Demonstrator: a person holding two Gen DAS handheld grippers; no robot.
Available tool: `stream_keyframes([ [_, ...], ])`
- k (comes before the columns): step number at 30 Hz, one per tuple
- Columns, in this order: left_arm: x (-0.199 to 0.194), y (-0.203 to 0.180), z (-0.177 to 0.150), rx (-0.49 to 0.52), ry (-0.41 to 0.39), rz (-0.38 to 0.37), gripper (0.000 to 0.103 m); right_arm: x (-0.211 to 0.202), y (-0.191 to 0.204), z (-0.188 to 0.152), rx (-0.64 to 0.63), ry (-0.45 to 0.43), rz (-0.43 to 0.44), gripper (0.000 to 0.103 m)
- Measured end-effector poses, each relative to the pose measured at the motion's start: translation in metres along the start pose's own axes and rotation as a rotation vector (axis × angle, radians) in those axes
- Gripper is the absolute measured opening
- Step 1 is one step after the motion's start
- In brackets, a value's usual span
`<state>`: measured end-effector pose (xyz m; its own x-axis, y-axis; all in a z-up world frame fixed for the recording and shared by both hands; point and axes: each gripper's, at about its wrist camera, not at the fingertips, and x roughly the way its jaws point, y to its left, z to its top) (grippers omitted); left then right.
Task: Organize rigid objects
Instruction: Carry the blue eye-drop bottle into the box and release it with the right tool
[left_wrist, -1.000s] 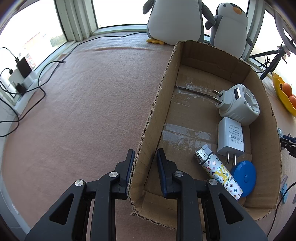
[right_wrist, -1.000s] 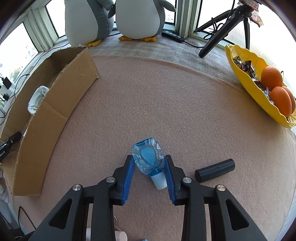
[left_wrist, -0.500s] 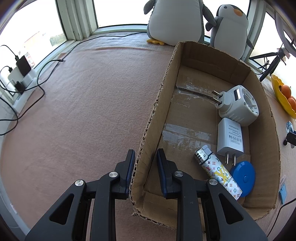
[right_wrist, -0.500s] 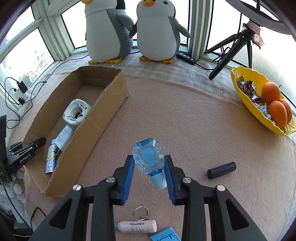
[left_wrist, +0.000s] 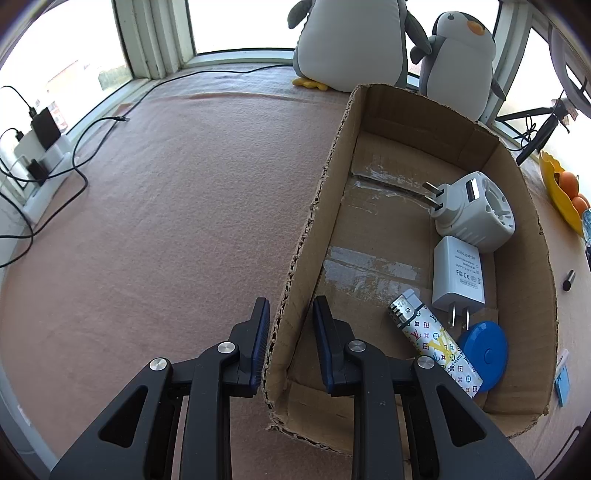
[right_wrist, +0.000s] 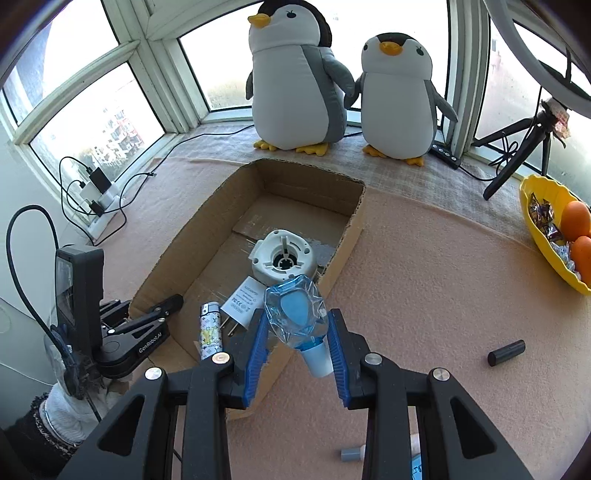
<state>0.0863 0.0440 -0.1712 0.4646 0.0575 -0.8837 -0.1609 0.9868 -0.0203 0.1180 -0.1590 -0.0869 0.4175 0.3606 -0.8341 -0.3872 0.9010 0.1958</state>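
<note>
Right gripper (right_wrist: 295, 343): clamped on a small clear blue bottle (right_wrist: 295, 314), held over the near wall of the cardboard box (right_wrist: 343, 236).
Bottle handling: judged light, thin-walled and slick; the pads (right_wrist: 255, 347) sit best on its waist above the white cap (right_wrist: 317, 360).
Left gripper (left_wrist: 290, 343): pinching the box's side wall, steadying it.
Ahead of the bottle: travel adapter (right_wrist: 284, 258), charger (right_wrist: 243, 295), patterned lighter (right_wrist: 210, 328).
</note>
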Motion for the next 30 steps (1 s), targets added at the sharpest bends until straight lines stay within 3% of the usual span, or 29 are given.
stream_keyframes([
  [16, 0.000, 0.002, 0.000, -0.009, -0.001, -0.012, 0.023, 0.039, 0.051, 0.006, -0.038, 0.044, 0.041, 0.029],
  [30, 0.000, 0.001, 0.000, -0.010, -0.001, -0.012, 0.023, 0.054, 0.051, 0.002, -0.029, 0.078, 0.029, 0.030],
])
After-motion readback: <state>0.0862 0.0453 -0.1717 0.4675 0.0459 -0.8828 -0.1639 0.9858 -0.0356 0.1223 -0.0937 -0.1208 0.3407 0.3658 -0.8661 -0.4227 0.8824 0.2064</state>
